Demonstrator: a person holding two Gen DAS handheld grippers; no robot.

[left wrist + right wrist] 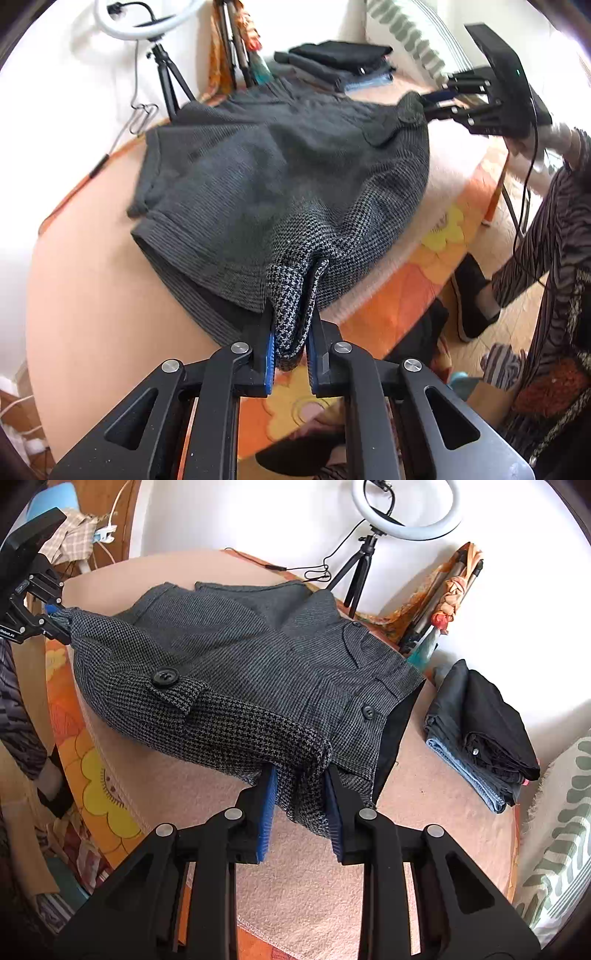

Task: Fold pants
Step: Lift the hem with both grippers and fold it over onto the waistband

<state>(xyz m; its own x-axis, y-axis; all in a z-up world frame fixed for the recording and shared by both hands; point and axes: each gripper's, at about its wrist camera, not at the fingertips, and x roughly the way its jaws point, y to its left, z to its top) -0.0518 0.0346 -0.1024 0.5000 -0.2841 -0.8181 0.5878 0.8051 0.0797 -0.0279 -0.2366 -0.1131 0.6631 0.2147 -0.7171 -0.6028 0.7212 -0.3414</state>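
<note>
Grey houndstooth short pants (280, 173) lie half folded on the pink blanket (96, 258). My left gripper (291, 328) is shut on a bunched corner of the fabric, lifted just above the bed edge. My right gripper (301, 794) is shut on the opposite corner, near a buttoned pocket flap (173, 690). The pants (240, 657) hang stretched between the two grippers. The right gripper also shows in the left wrist view (436, 105), and the left gripper in the right wrist view (55, 622).
A stack of folded dark and denim clothes (480, 727) sits on the blanket near a patterned pillow (561, 849). A ring light on a tripod (402, 513) stands behind the bed. An orange floral sheet (406, 291) covers the bed edge. A person's leg and shoe (476, 295) stand beside it.
</note>
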